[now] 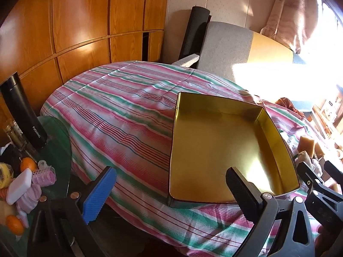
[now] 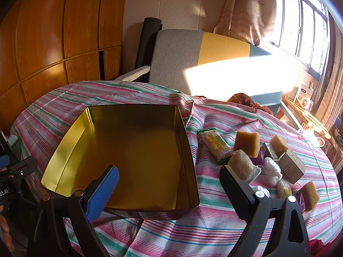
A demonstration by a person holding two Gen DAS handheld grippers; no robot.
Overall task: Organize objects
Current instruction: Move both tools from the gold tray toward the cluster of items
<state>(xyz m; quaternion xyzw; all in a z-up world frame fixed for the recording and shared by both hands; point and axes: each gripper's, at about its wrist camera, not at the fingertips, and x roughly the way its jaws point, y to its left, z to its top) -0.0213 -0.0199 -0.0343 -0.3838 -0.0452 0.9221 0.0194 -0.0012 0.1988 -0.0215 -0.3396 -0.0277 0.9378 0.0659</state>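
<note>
We see our left gripper [image 1: 171, 189], jaws wide apart, above a striped cloth [image 1: 120, 115] beside a gold tin [image 1: 223, 141].

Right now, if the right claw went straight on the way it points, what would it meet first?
Probably the gold tin: the open right claw straddles its right wall, so that wall or the striped cloth beside it comes first. Depth is unclear.
</note>
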